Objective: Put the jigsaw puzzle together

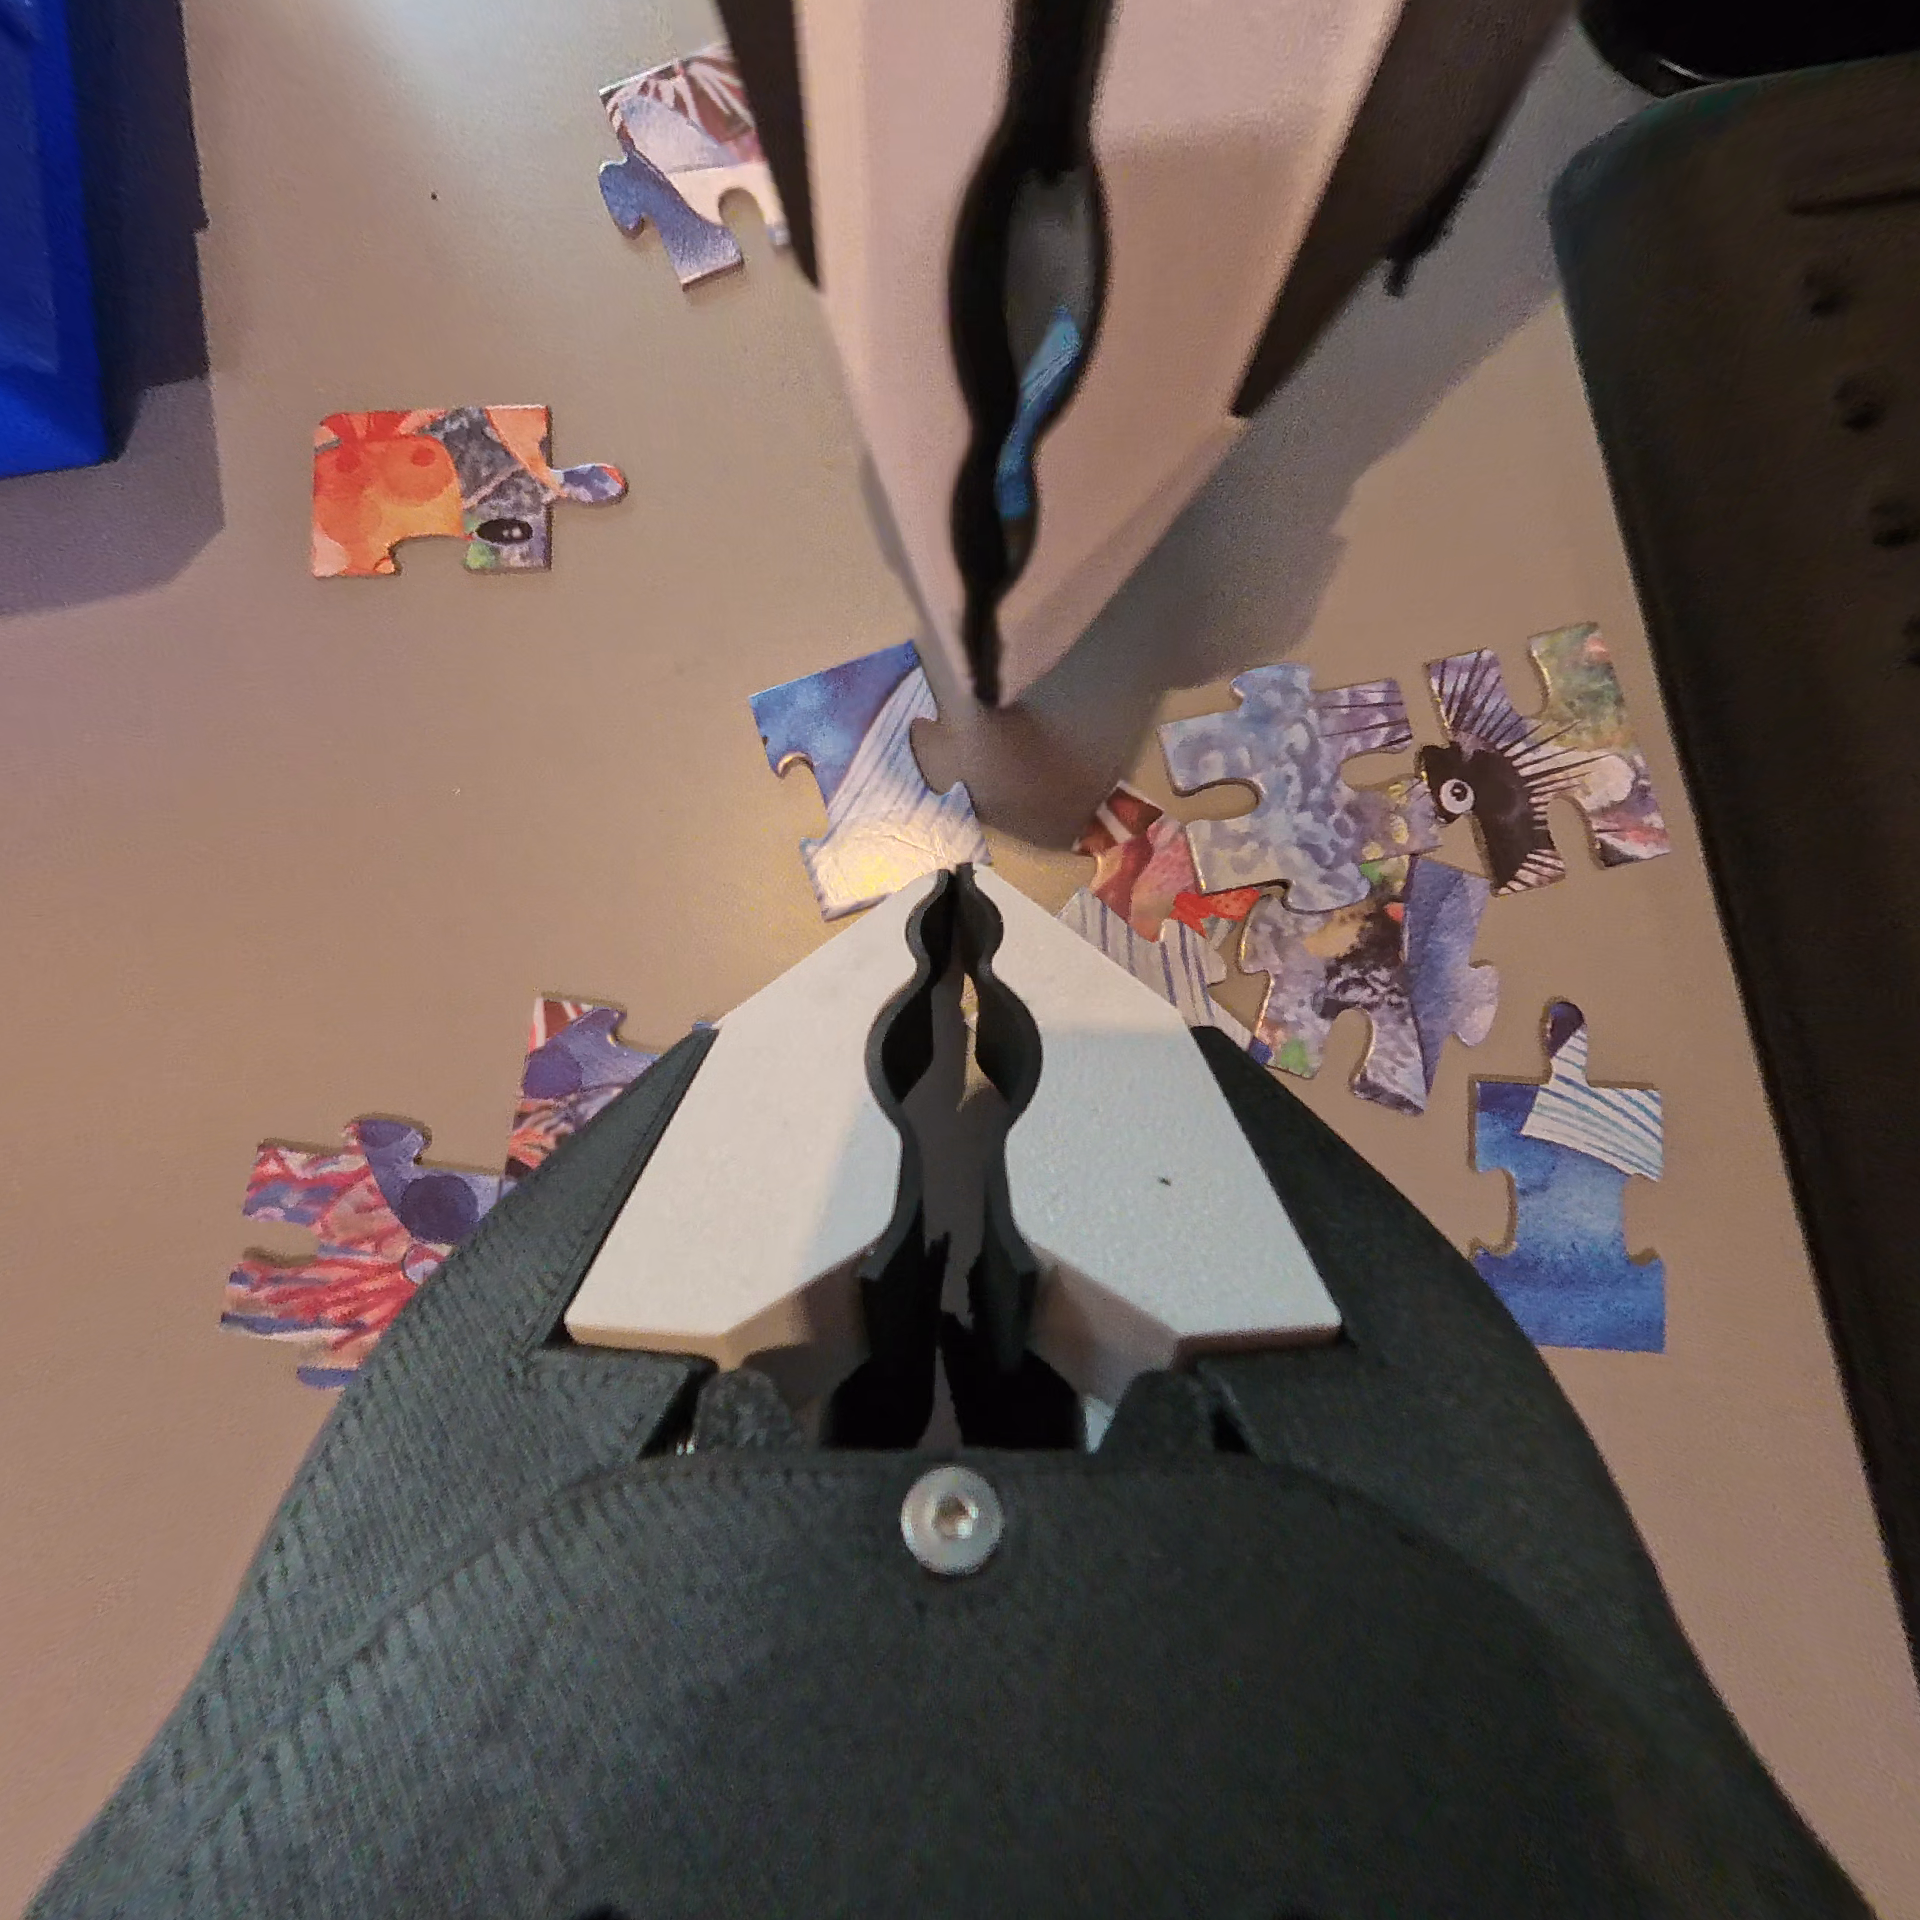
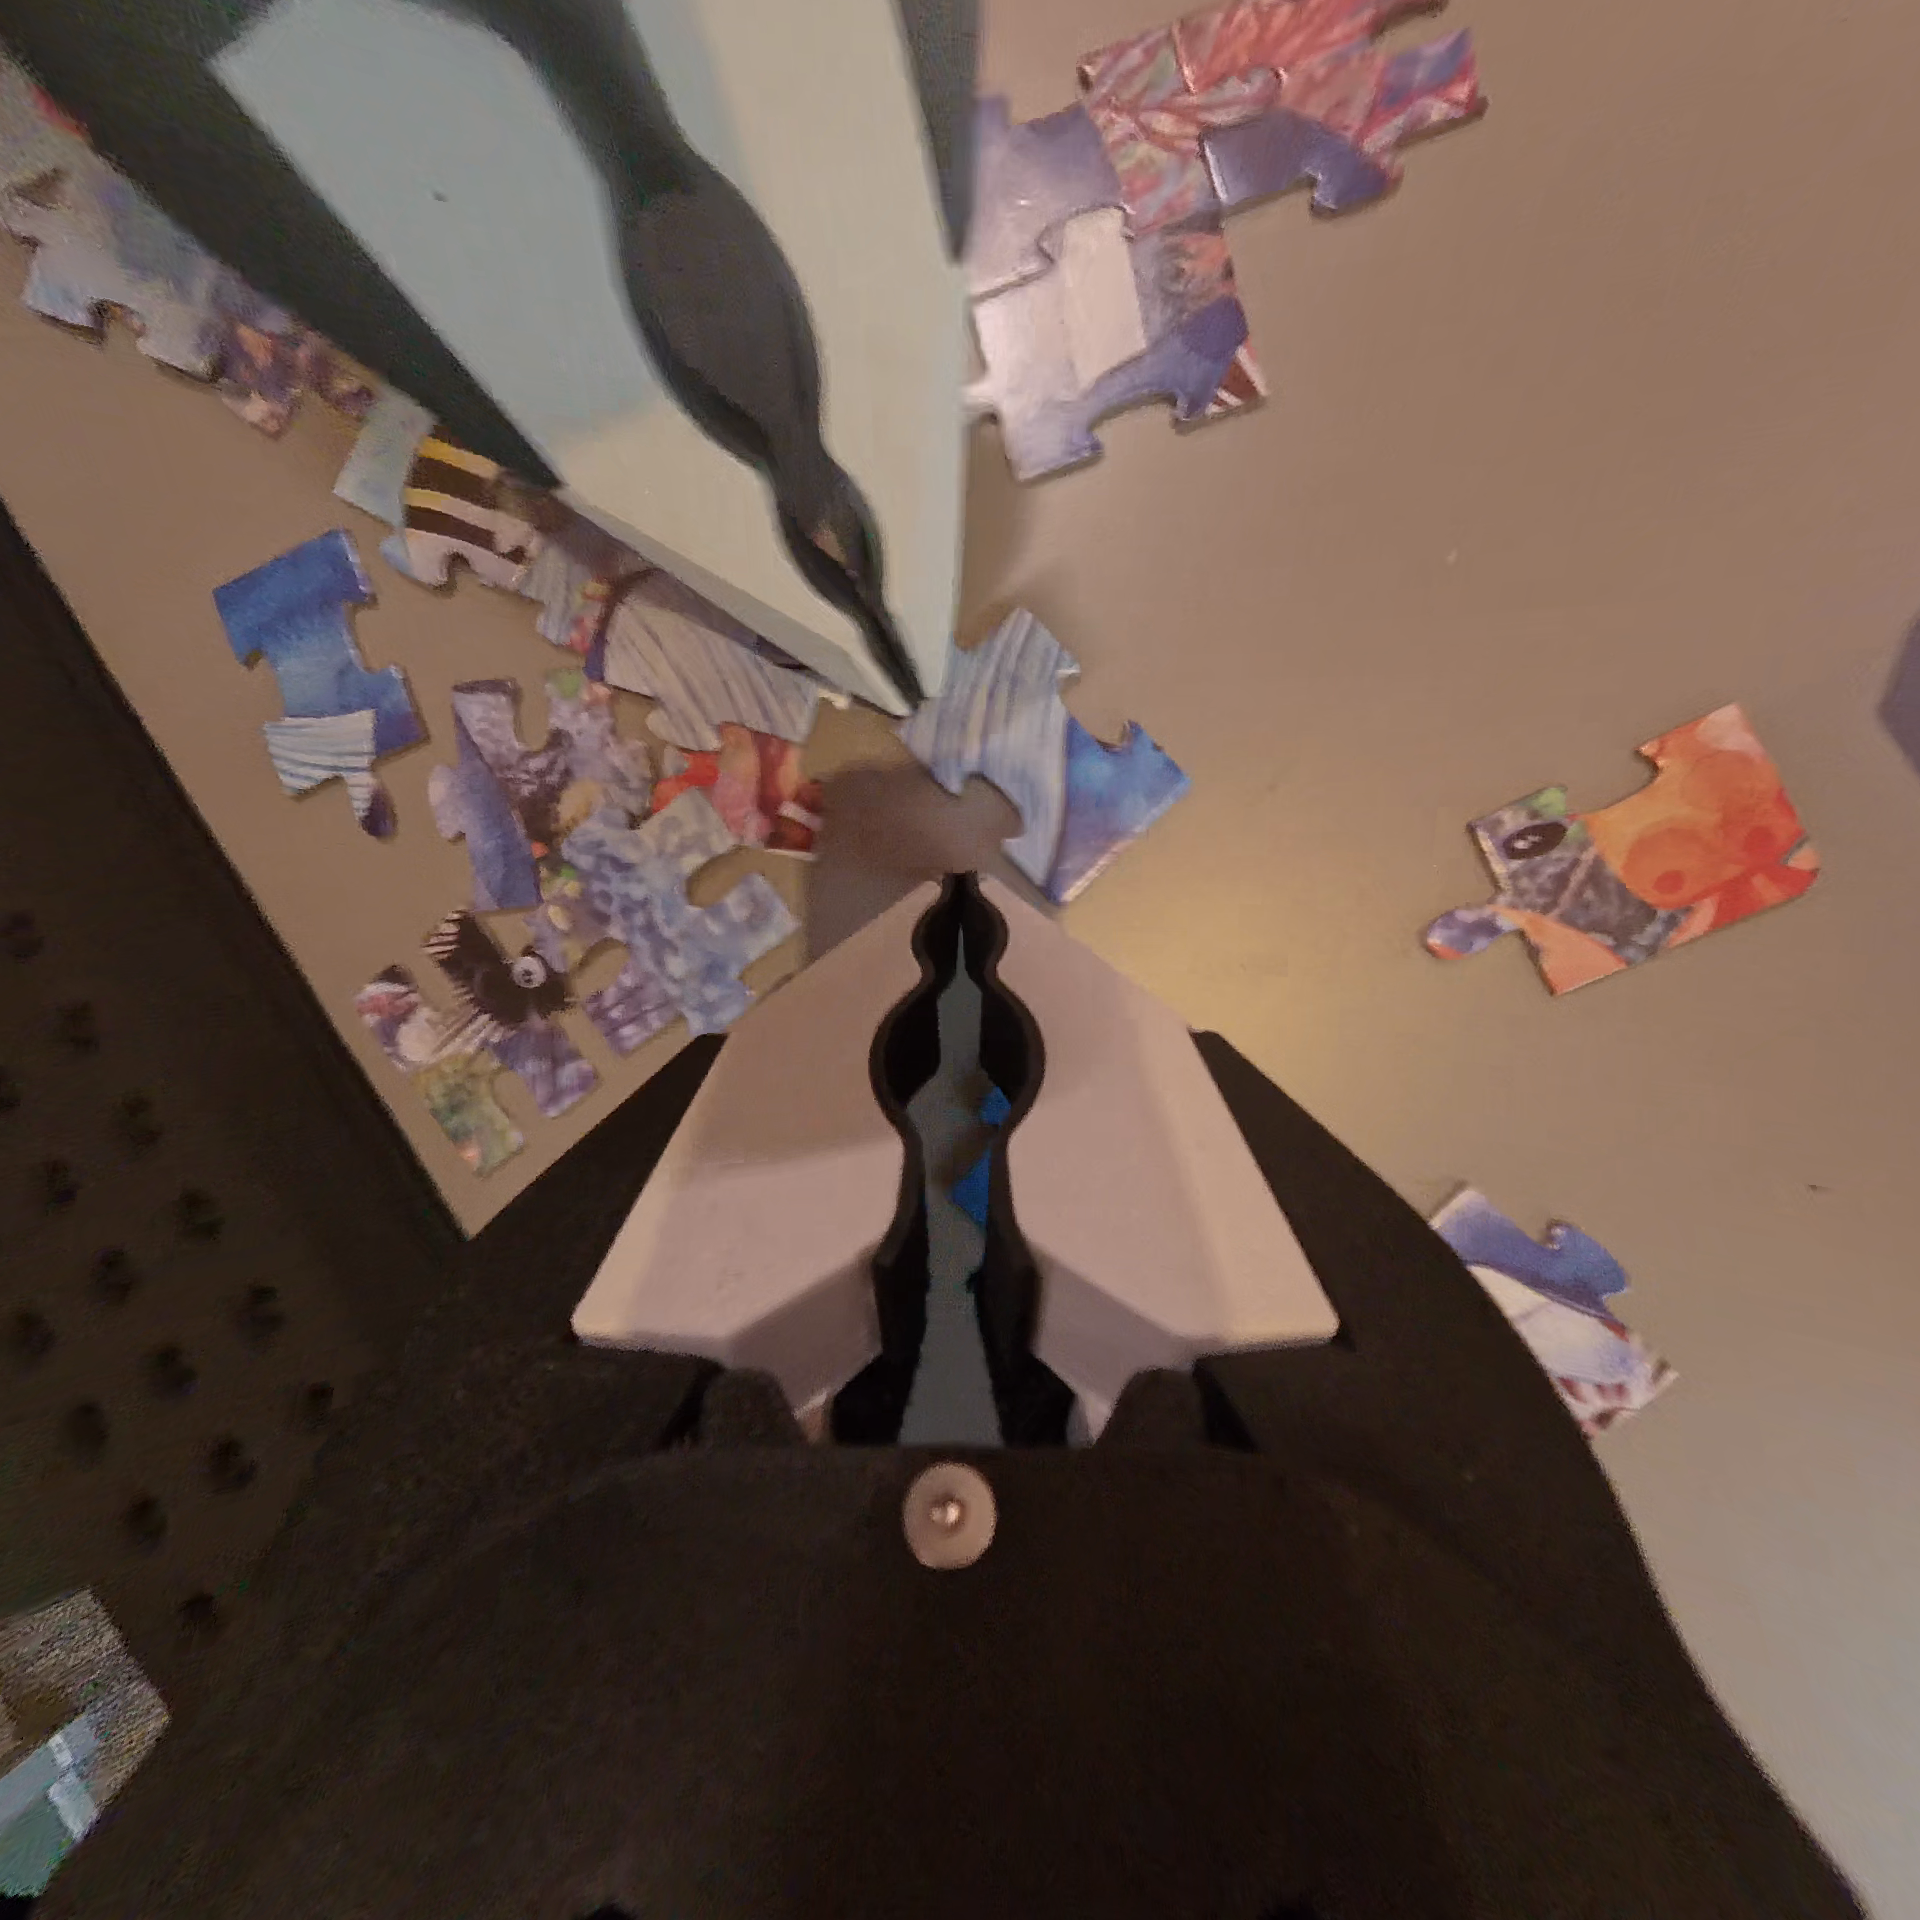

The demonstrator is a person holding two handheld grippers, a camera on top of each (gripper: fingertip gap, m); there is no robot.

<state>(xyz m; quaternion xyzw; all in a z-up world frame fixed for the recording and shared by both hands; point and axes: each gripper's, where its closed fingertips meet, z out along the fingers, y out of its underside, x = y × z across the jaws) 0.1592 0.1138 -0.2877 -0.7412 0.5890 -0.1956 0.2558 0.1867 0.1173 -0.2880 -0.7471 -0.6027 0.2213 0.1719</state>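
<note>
Both closed tools (image 1: 961, 878) (image 2: 961, 883) flank blue-white puzzle piece (image 1: 878, 774).

Orange corner piece (image 1: 436, 488), blue-white striped piece (image 1: 873, 774), perhaps tan table (image 1: 520, 810)

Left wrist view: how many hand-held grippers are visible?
2. The left hand-held gripper fills the bottom centre, shut; the right hand-held gripper reaches in from the top, clamping a blue puzzle piece.

At frame centre, the left gripper (image 1: 961, 878) is seen closed, its tips at the edge of a blue-and-white puzzle piece (image 1: 868, 774). The right gripper (image 1: 982, 686) descends from above, a blue piece (image 1: 1029, 416) clamped between its jaws. An orange piece (image 1: 436, 488) lies at left.
</note>
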